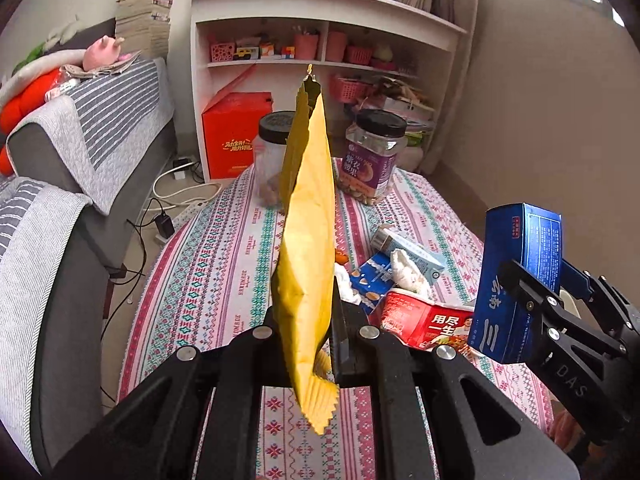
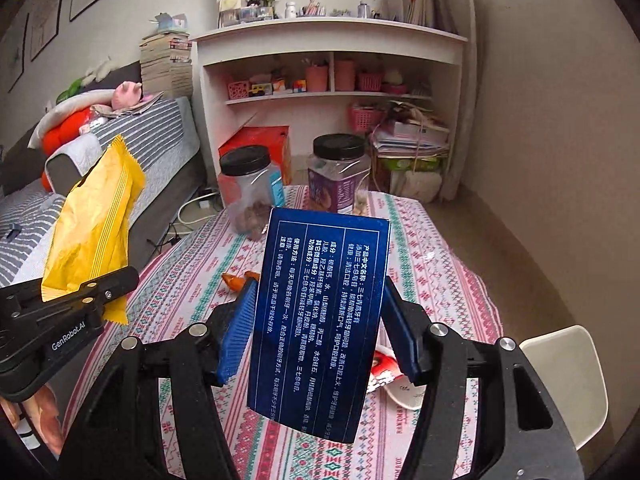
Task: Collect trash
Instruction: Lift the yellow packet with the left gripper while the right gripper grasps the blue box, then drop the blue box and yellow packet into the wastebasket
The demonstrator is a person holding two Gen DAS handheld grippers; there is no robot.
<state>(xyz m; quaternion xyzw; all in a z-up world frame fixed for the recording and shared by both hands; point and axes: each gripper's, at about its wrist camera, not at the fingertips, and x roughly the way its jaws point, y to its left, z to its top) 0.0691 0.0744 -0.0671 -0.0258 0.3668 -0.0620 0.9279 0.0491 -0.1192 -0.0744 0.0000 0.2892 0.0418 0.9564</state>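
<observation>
The right gripper [image 2: 316, 328] holds a blue box [image 2: 320, 320] between its fingers [image 2: 240, 328]. Beside it, the left gripper [image 2: 96, 292] pinches a yellow bag [image 2: 94, 228] above the surface [image 2: 432, 264].

A: Left wrist cam sits behind its own fingers, tilted down across the table [image 1: 224, 248], facing the white shelf unit [image 1: 320, 20]. Yellow snack bag [image 1: 308, 248] close up, edge-on, mid-frame.

B: Right wrist cam, same heading, slightly further right. Blue box [image 2: 320, 320] fills its near centre.

A: Overlap?

B: Shelf, both black-lidded jars [image 2: 248, 188], sofa [image 2: 160, 136], tablecloth. Each cam also catches the other gripper at its frame edge.
</observation>
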